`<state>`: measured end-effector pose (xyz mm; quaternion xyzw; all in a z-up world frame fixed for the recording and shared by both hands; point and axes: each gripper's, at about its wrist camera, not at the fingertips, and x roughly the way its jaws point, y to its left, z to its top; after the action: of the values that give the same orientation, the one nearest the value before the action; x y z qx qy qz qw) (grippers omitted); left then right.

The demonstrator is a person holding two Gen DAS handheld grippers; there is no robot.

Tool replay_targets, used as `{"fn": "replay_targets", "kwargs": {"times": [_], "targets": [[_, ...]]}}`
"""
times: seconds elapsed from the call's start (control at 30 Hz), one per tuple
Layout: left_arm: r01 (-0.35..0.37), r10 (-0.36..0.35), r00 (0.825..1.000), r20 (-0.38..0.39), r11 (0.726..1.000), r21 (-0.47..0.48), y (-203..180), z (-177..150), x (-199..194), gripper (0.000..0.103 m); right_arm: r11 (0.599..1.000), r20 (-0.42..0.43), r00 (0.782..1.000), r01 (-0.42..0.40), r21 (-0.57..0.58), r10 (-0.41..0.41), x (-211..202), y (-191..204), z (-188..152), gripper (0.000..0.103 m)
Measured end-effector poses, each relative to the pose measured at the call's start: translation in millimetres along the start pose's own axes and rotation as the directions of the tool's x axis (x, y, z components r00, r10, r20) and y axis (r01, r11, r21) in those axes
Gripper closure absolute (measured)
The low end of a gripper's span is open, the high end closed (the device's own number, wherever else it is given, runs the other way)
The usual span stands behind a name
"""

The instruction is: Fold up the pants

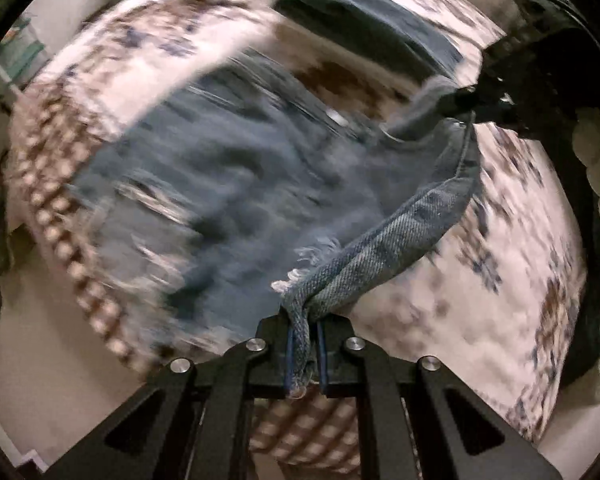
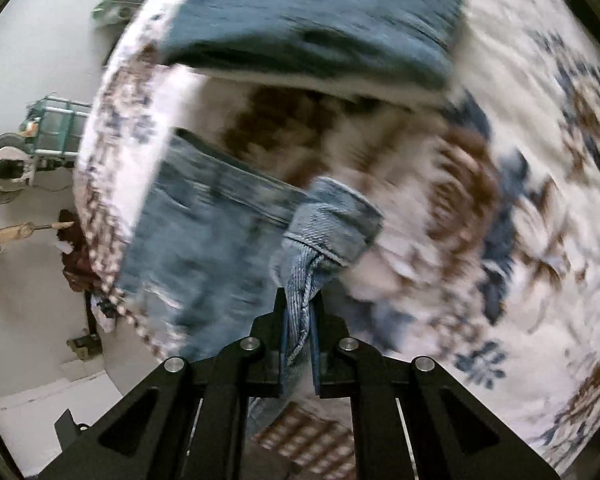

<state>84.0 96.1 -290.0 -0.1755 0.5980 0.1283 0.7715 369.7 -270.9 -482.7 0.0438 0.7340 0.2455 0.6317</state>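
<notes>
The fold looks to be in its early or middle stage, as far as these blurred frames allow. The left gripper [image 1: 302, 344] is clamped on a frayed hem of the light blue jeans [image 1: 228, 184], and the right gripper [image 2: 300, 336] is pinched on another bunched denim edge; between the two the fabric hangs stretched and lifted above the patterned bedspread [image 1: 500, 280]. The rest of the jeans trails down onto the bed to the left. No neat stack of these jeans is visible, so bringing the held end over and smoothing it seems yet to come. Count: two grippers, one pair of jeans in hand, and one darker blue folded garment [image 2: 316, 20] lying at the far side of the bed.
</notes>
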Motion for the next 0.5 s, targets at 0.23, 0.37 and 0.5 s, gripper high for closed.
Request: {"fn": "replay_targets", "kwargs": {"times": [0.23,0.37,0.5], "targets": [[-0.092,0.103,0.993,0.056,0.98,-0.174,24,26,30,0.096,0.995,0.01,0.999,-0.033,-0.098,0.034,24,121,44,0.094],[-0.114,0.13,0.991,0.04,0.953,-0.28,82,47,60,0.096,0.986,-0.013,0.999,0.034,-0.163,-0.037,76,192,74,0.094],[-0.128,0.12,0.992,-0.046,0.942,-0.309,127,60,112,0.096,0.973,-0.057,0.991,0.11,-0.203,-0.124,138,239,105,0.093]]}}
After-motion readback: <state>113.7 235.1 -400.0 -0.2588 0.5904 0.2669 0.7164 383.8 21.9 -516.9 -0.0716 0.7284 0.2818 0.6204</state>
